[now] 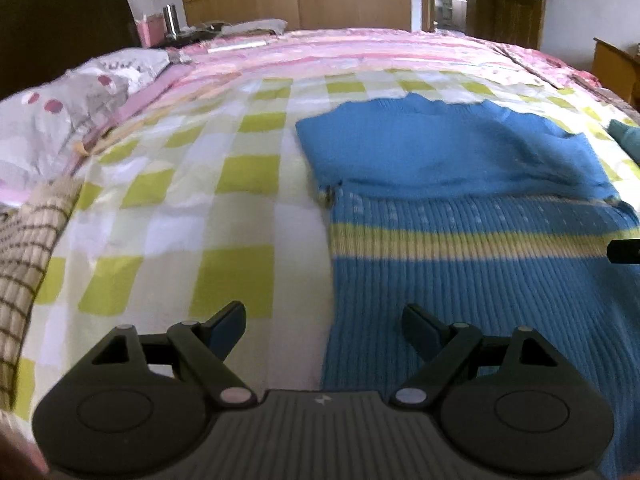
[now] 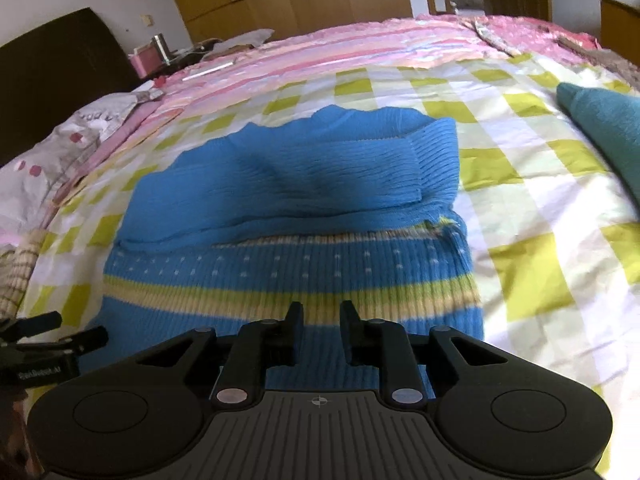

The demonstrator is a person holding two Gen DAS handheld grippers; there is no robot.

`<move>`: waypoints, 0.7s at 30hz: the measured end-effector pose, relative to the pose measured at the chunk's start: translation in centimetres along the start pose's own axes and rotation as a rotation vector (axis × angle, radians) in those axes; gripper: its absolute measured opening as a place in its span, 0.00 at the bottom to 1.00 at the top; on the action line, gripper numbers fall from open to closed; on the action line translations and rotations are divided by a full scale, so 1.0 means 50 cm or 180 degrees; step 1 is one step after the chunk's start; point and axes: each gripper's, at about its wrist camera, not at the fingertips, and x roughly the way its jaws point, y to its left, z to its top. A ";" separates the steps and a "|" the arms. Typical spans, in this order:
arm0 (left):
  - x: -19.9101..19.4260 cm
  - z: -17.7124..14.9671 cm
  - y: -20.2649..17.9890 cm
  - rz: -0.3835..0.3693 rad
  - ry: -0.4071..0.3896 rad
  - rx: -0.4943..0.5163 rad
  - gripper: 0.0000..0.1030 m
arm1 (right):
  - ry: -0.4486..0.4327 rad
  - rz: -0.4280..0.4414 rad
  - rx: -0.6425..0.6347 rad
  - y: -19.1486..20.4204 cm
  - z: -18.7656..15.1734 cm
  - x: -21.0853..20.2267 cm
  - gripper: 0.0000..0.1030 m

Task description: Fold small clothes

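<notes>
Right, the blue sweater [image 2: 292,208] lies flat on the bed, on the green-and-white checked sheet [image 1: 224,184], its far part already doubled over towards us, sitting above the yellow stripe [image 2: 288,292]. The left tool [image 1: 324,330] hangs with its jaws spread wide and nothing between them, straddling the sweater's left edge. The right tool [image 2: 320,334] sits over the near hem, jaws narrow but parted, and as far as I can tell through the blur, gripping nothing.

Trouble from here? That rib knit is thick, stretchy and soft, so a pinch that catches only the top layer would drag the folded flap crooked. The sheet underneath looks thin and smooth; a deep bite could gather it up with the wool. Over on the far right a teal garment [image 2: 604,124] waits, close enough to be snagged by a wide swing.
</notes>
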 end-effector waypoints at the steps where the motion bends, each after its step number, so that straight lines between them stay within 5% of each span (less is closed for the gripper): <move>1: 0.000 -0.007 0.003 -0.0024 0.0041 0.0001 0.89 | 0.0060 -0.0029 -0.0035 -0.001 -0.009 0.000 0.26; 9: -0.022 -0.032 0.025 -0.0170 0.0130 -0.0129 0.89 | -0.0006 -0.0023 -0.0130 0.001 -0.051 -0.058 0.26; 21: -0.069 -0.075 0.017 -0.0330 0.0373 0.0125 0.89 | -0.0034 -0.0111 -0.0144 -0.036 -0.113 -0.175 0.27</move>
